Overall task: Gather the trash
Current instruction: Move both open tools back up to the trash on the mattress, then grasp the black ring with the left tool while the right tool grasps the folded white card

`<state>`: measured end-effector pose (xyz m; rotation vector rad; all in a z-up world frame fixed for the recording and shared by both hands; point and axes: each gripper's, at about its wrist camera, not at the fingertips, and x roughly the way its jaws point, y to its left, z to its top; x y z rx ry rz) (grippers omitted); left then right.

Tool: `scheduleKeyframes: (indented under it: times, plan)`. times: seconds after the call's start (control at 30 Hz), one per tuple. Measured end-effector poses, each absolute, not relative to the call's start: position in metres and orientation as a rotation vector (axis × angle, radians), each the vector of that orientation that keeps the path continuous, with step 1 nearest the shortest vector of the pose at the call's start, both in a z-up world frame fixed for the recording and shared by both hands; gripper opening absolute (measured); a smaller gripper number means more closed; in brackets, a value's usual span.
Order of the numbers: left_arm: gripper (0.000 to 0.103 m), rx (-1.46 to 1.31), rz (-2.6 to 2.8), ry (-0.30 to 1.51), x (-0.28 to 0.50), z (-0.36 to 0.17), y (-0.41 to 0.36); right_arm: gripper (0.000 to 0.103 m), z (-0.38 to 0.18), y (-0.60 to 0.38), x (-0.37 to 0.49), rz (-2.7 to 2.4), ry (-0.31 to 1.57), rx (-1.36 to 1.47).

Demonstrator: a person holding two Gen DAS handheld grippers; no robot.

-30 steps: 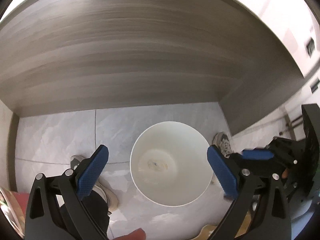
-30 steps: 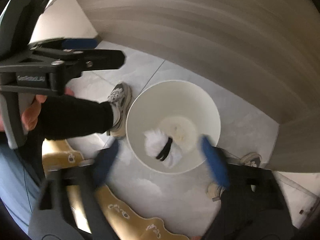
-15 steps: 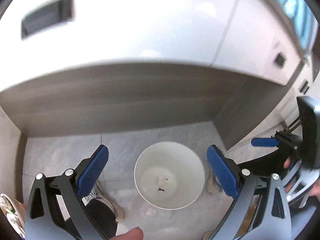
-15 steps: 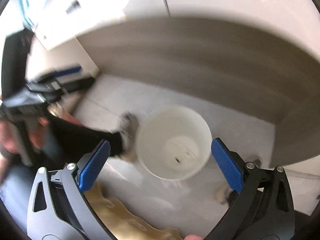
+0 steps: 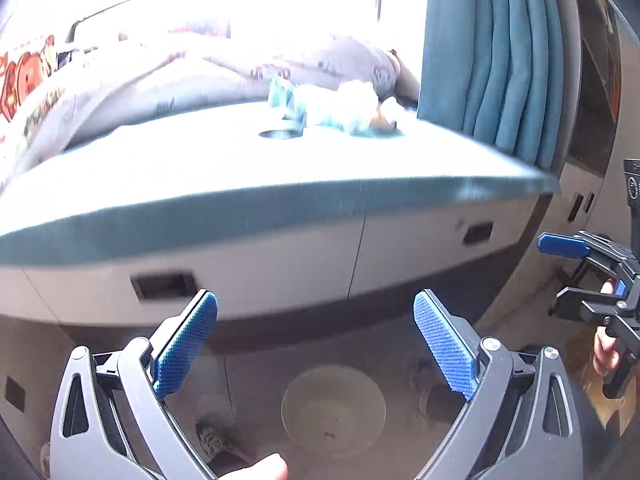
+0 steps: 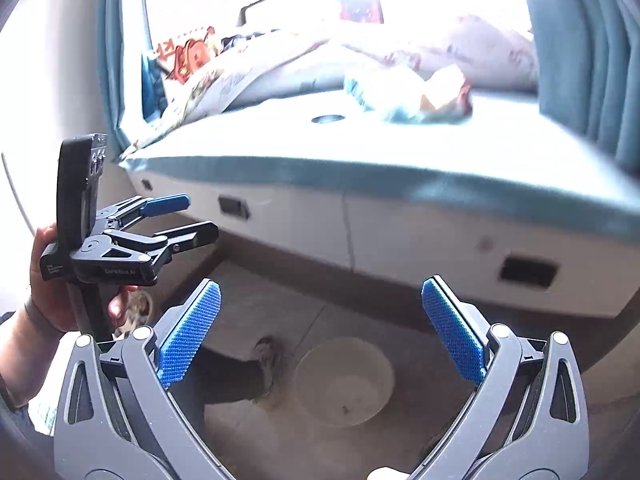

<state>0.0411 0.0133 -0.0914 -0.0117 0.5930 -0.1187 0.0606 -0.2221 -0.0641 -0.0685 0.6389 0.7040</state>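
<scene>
A pile of crumpled white and teal trash (image 5: 344,110) lies on the teal cushion (image 5: 280,168) of a window seat; it also shows in the right wrist view (image 6: 404,96). A dark round lid (image 5: 280,134) lies beside it, also seen from the right (image 6: 328,119). A white bin (image 5: 334,410) stands on the floor below, also in the right wrist view (image 6: 344,380). My left gripper (image 5: 316,344) is open and empty, raised above the bin. My right gripper (image 6: 320,336) is open and empty too. Each gripper shows in the other's view, the right (image 5: 576,264) and the left (image 6: 172,220).
White drawer fronts (image 5: 280,264) with dark recessed handles (image 5: 164,286) run under the cushion. Patterned pillows (image 5: 120,88) lie at the back by the bright window. Teal curtains (image 5: 500,60) hang at the right. A shoe (image 6: 268,354) stands on the floor by the bin.
Both grippers have tilted up from looking down into the bin to facing the window seat. The white trash that dropped from the right gripper a second ago is gone from between its fingers.
</scene>
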Motion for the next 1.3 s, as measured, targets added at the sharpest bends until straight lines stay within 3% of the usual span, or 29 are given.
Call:
scheduleKeyframes:
  times: [0.33,0.8,0.83,0.87,0.93,1.1,1.23,1.3]
  plan:
    - [0.097,-0.024,-0.007,0.611,0.099,-0.024,0.026,0.098,-0.028,-0.234,0.093,0.645,0.625,-0.082]
    - [0.096,-0.059,0.031,0.708,0.233,-0.018,0.047,0.098,-0.022,-0.209,0.159,0.679,0.624,-0.107]
    - [0.093,-0.064,0.029,0.717,0.242,-0.021,0.049,0.098,-0.02,-0.209,0.165,0.68,0.623,-0.103]
    - [0.08,-0.071,0.017,0.726,0.251,-0.023,0.051,0.098,-0.019,-0.21,0.172,0.678,0.621,-0.1]
    - [0.065,-0.079,-0.002,0.758,0.267,-0.031,0.055,0.098,-0.018,-0.211,0.182,0.679,0.617,-0.094]
    - [0.062,-0.048,0.028,0.81,0.287,-0.045,0.056,0.098,-0.018,-0.212,0.2,0.679,0.61,-0.087]
    - [0.048,-0.016,0.028,0.802,0.285,-0.044,0.053,0.098,-0.019,-0.211,0.21,0.685,0.608,-0.076]
    - [0.032,-0.007,-0.003,0.797,0.281,-0.044,0.048,0.098,-0.02,-0.209,0.214,0.687,0.608,-0.075]
